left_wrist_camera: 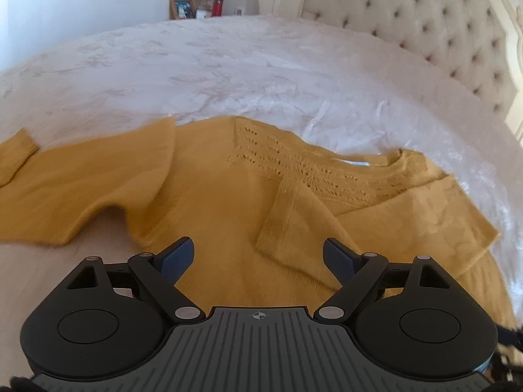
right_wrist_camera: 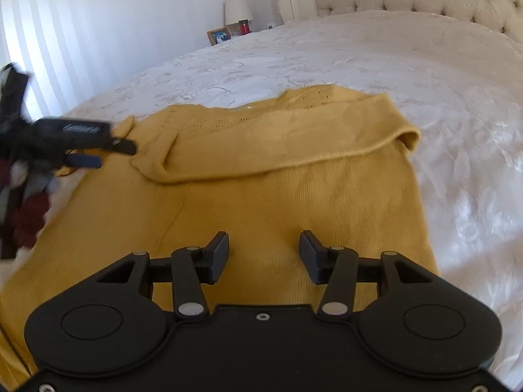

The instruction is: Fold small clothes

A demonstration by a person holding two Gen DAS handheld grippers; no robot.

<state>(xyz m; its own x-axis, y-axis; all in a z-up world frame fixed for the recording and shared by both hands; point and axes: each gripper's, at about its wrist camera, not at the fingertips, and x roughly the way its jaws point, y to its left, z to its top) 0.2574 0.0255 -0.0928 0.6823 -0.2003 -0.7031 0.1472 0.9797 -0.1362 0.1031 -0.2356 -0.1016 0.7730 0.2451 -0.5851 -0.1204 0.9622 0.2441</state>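
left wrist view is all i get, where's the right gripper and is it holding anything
observer: the right gripper is open with nothing between its pads, hovering over the lower part of the sweater.
operator: ok and how does my left gripper look from over there
observer: the left gripper is at the sweater's left edge, beside the cuff of the folded-over sleeve. It's blurred, but no cloth shows between its fingers.
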